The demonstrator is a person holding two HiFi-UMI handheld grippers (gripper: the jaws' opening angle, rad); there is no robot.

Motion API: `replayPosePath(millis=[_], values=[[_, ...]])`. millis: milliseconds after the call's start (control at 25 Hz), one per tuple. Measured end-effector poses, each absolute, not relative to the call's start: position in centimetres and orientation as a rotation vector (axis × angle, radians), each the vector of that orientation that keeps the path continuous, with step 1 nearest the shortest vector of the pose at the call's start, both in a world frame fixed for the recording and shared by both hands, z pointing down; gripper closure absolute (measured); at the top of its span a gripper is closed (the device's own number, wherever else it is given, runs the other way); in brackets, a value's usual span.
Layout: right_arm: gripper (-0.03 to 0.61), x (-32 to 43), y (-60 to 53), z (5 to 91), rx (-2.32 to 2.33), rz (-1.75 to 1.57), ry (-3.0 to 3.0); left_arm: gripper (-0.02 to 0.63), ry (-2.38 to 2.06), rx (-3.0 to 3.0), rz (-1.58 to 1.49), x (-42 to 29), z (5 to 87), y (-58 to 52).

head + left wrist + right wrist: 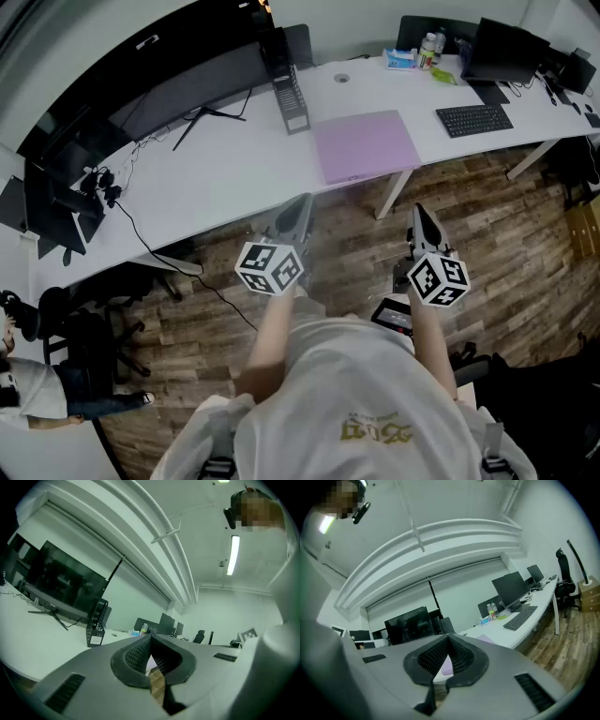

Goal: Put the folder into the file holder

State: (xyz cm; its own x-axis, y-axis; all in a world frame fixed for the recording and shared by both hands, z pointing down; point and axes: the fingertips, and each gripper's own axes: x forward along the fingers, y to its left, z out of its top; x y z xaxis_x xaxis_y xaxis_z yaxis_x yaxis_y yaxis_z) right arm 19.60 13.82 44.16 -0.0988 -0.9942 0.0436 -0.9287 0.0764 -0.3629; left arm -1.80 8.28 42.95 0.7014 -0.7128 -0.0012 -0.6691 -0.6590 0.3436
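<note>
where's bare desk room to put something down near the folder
The widest bare patch of desk lies between the purple folder, the file holder and the cables. A narrower strip runs between folder and keyboard. The right end, around the keyboard and bottles, is crowded.

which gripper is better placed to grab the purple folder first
Right, probably: the right gripper points straight at the purple folder, while the left gripper sits off its left corner. Both are shut and empty.

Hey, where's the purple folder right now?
In the head view, the purple folder lies flat at the white desk's front edge, just right of the black file holder and left of the keyboard.
</note>
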Motion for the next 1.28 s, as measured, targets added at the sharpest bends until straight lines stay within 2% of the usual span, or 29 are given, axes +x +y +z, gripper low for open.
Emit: replayPosePath(millis=[520, 560, 600, 640, 1280], values=[[0.565, 20.4, 14.4, 44.2, -1.878, -0.506, 2.056, 0.603, -1.113, 2.596, -0.147, -2.0, 43.7, 8.4], [0.55, 20.6, 14.4, 44.1, -1.834, -0.536, 2.033, 0.481, -1.108, 2.601, -0.102, -1.7, 44.1, 8.1], [0.447, 20.9, 14.3, 44.1, -1.784, -0.576, 2.012, 0.377, -1.1, 2.603, -0.056, -1.4, 44.6, 7.9], [0.354, 21.2, 14.1, 44.2, -1.741, -0.615, 1.99, 0.341, -1.093, 2.605, -0.019, -1.2, 45.0, 7.8], [0.325, 25.8, 8.8, 50.1, -1.703, -0.904, 1.774, 0.319, -1.046, 2.666, 0.298, 2.5, 49.8, 2.7]])
